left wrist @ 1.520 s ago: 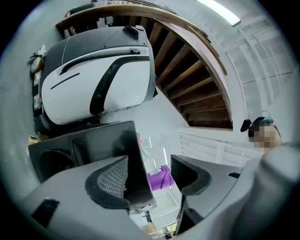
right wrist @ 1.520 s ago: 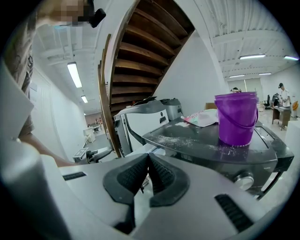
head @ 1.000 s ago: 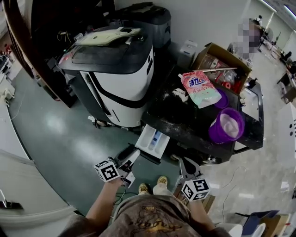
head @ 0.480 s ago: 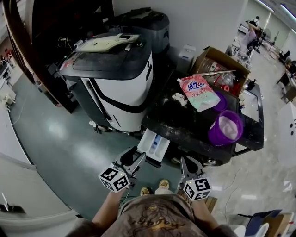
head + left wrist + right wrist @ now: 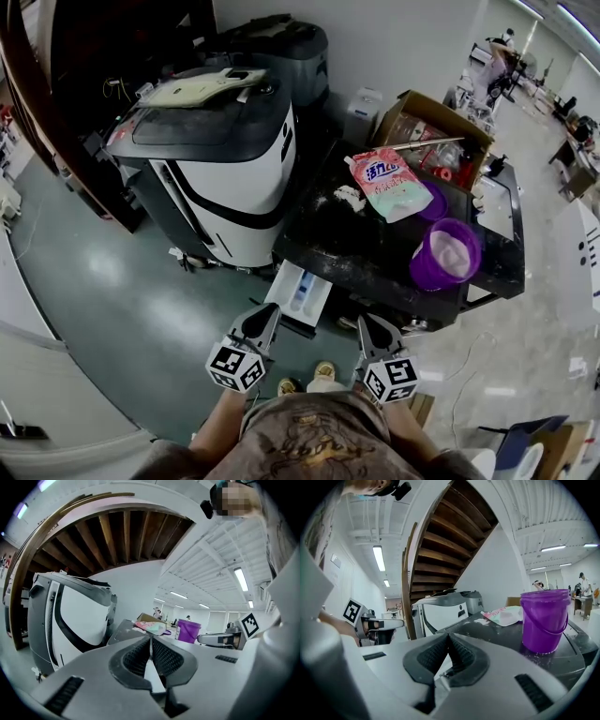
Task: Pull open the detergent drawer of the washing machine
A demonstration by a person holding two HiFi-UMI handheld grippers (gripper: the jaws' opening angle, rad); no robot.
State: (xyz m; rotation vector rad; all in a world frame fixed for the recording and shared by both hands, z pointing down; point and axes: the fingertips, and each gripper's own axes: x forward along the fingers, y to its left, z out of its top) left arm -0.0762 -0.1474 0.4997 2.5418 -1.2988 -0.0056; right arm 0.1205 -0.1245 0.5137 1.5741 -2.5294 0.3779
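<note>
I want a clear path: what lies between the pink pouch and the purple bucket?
A small purple dish beside the pouch, then bare tabletop to the bucket; shown in the head view.

Brightly and evenly lit from ceiling strip lights (image 5: 241,579). Pale glare patches on the green floor (image 5: 101,267); darker under the wooden stairs (image 5: 117,541). Heavy fisheye bending toward every edge, black corners in both gripper views. Soft blur near the lens on the left gripper (image 5: 151,640).
</note>
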